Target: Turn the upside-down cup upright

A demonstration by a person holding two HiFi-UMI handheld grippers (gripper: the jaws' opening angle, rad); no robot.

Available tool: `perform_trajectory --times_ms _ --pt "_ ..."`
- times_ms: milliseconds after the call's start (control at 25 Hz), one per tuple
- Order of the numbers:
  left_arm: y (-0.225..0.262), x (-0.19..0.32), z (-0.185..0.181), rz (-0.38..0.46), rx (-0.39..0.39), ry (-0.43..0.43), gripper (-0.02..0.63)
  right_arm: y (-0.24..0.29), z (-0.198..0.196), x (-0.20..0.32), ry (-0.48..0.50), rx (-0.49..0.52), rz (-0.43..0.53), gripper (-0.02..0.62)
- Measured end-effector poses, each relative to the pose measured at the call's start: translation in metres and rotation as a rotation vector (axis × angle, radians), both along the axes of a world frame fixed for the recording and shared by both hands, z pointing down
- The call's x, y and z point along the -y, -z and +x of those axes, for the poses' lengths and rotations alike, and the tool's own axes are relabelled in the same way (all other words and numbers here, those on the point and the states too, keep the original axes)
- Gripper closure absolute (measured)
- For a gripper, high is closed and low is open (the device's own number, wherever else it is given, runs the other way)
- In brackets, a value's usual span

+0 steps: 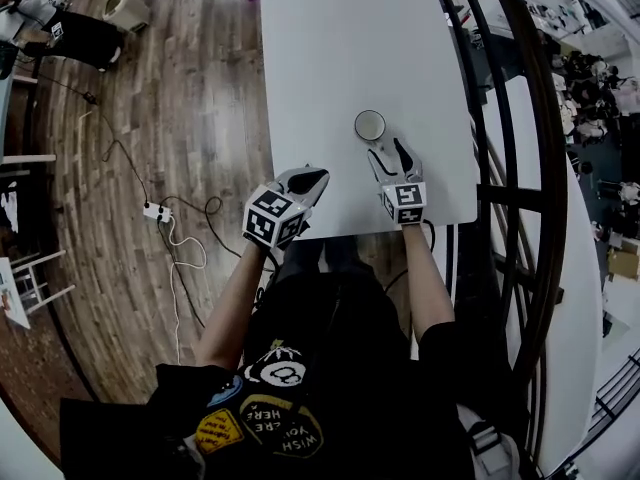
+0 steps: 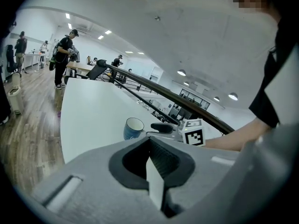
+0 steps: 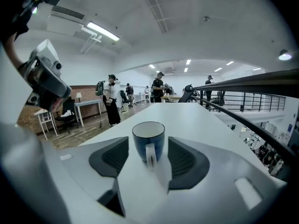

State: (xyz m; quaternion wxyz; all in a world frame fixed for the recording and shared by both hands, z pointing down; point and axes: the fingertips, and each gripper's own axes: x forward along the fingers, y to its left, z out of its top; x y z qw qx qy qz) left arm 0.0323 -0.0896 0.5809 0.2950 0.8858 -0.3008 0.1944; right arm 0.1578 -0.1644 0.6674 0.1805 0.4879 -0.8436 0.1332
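A blue cup (image 1: 369, 125) with a white inside stands upright, mouth up, on the white table (image 1: 340, 48). In the right gripper view the cup (image 3: 148, 141) shows its handle toward the camera. My right gripper (image 1: 386, 154) is open just behind the cup on the near side, and its pads do not touch the cup. My left gripper (image 1: 311, 179) is shut on nothing, resting by the table's near edge to the left of the cup. The left gripper view looks over its shut jaws (image 2: 152, 162) to the cup (image 2: 134, 128) and the right gripper (image 2: 162, 128).
The table's near edge (image 1: 390, 228) runs just under both grippers. A dark curved railing (image 1: 520, 118) runs along the table's right side. Cables and a power strip (image 1: 155, 211) lie on the wooden floor at the left. People stand far off beyond the table.
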Motion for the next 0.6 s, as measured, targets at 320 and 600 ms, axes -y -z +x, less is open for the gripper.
perform_trajectory --times_ms 320,600 --pt "0.012 -0.032 0.003 0.054 -0.019 0.132 0.601 0.066 0.003 -0.084 -0.042 0.179 -0.002 0.594" --pt "0.023 -0.064 0.019 0.088 0.032 0.155 0.601 0.101 -0.031 -0.149 0.061 0.209 0.001 0.597"
